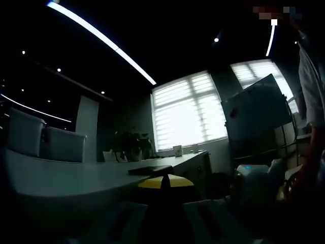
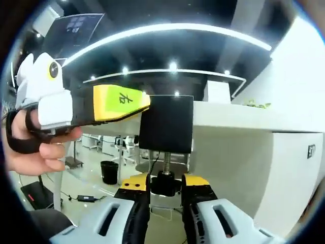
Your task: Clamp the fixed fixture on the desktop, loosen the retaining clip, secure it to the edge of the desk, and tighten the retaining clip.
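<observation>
Left gripper (image 2: 137, 104), yellow-tipped, reaching in from the left, held in a hand (image 2: 38, 140), jaws pressed against the fixture's (image 2: 166, 123) black plate at the desk (image 2: 238, 119) edge, seemingly steadying it there; whether pinching or merely pushing, cannot tell. In the left gripper view, looking along the desktop (image 1: 66, 175) towards a dark flat item (image 1: 150, 169) and bright windows (image 1: 189, 109), own jaws too dark to judge. Further right, right gripper (image 2: 166, 189) below the plate, jaws closed around the screw knob (image 2: 166, 182), likely placed for tightening the retaining clip.
</observation>
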A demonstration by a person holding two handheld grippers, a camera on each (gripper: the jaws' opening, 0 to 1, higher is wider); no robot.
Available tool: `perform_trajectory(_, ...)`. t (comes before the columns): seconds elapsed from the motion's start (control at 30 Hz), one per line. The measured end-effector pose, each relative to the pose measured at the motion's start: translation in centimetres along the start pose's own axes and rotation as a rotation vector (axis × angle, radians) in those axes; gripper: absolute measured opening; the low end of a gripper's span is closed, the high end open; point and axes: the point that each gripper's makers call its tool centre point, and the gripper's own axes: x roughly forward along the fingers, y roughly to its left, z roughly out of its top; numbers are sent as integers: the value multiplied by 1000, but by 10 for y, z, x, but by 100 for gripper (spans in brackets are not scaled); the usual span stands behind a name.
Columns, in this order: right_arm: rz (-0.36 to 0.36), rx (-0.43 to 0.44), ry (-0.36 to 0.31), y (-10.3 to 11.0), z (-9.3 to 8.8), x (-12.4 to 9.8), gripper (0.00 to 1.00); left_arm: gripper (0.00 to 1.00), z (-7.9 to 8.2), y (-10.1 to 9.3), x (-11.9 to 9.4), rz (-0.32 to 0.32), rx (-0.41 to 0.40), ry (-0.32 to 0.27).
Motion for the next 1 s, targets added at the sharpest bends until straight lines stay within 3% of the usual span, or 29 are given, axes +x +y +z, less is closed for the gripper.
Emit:
perform_trajectory(0.1,18,-9,0,-1,-1,2,21,1,11,4,0,0,-16,-26)
perform_trajectory(0.27,103,-27,-16,0,0,7,21,1,13,5,0,-14,-16,-25)
perform_trajectory(0.43,246,-65,-42,8,3,9,19,1,12,8,2,-14,-14,-27)
perform_trajectory(0.83,291,-44,-55,8,2,8,18,1,8,11,4,-12,-10,-23)
perform_trajectory(1.0,433,-37,-57,11,2,7,19,1,7,12,3,-14,-14,-21)
